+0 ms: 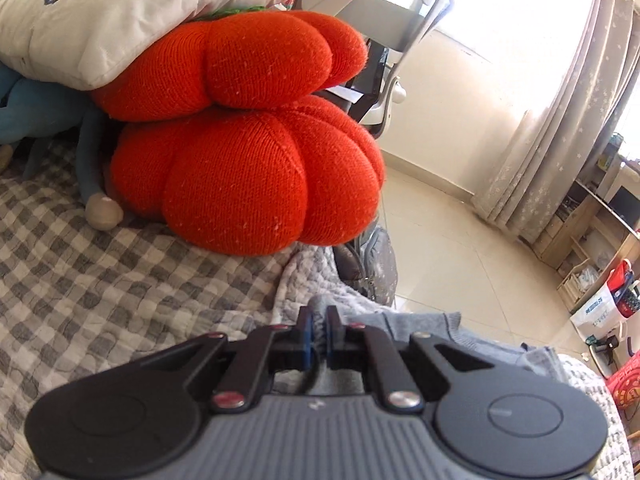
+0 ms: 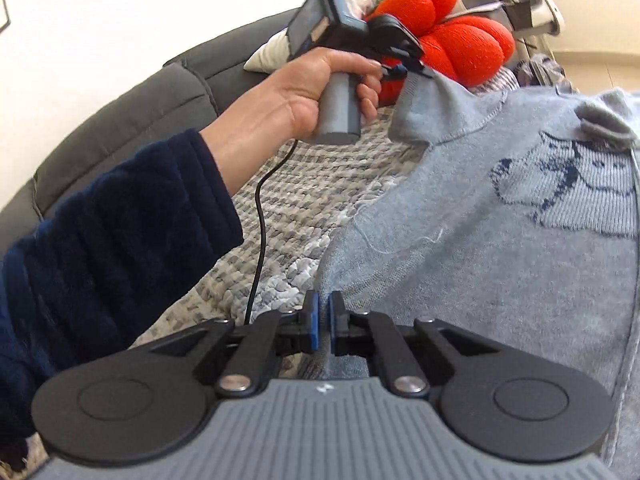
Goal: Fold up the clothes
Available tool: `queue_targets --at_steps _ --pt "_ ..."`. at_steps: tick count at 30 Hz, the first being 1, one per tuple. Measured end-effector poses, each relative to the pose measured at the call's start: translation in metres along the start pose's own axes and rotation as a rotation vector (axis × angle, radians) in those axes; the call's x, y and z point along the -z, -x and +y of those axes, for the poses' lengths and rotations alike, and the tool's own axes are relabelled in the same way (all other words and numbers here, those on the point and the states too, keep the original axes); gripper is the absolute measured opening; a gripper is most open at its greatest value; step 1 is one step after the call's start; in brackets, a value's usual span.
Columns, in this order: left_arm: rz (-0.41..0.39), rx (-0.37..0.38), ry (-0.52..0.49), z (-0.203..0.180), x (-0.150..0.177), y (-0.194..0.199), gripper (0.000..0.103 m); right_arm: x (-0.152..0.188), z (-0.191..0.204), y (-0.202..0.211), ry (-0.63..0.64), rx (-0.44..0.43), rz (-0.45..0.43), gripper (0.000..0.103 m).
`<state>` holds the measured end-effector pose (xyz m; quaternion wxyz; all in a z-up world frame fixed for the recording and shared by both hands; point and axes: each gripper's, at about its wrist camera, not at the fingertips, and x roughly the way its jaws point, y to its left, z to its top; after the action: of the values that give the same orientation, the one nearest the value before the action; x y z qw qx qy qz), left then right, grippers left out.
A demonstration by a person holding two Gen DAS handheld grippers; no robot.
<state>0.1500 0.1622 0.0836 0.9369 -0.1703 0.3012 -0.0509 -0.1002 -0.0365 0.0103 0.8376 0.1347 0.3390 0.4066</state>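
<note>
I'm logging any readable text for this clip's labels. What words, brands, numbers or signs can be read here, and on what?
None can be read for certain.
Cream pillow: dark printed letters, cut off and upside down, unreadable.
White bag by the shelves: blue print, too small to read.
Grey sweater: only a dark blue knitted figure, no words.
Left hand-held gripper and right hand-held gripper: a small white mark, no legible text.
</note>
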Motion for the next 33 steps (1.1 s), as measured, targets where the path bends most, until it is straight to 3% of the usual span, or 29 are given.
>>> queue_targets --at_steps 3,13,19,22,26,33 --pt "-0.006 0.040 0.003 -0.017 -0.003 0.006 0.006 0.004 -0.014 0.011 -0.103 -0.055 -0.015 0.007" --pt "0.032 0.145 -0.050 -0.103 0.010 -0.005 0.006 0.016 -0.036 0.042 -0.266 -0.053 -0.053 0.007" --pt "0.096 0.152 -0.065 -0.149 0.029 -0.027 0.006 0.021 -0.031 0.057 -0.180 0.060 -0.057 0.007" --pt "0.113 0.125 -0.108 -0.174 0.038 -0.038 0.006 0.022 -0.035 0.064 -0.211 0.084 -0.078 0.009" --pt "0.135 0.095 -0.075 -0.188 0.044 -0.058 0.006 0.021 -0.041 0.081 -0.255 0.120 -0.123 0.010" --pt "0.187 0.140 -0.069 -0.207 0.050 -0.073 0.003 0.026 -0.052 0.098 -0.288 0.163 -0.140 0.011"
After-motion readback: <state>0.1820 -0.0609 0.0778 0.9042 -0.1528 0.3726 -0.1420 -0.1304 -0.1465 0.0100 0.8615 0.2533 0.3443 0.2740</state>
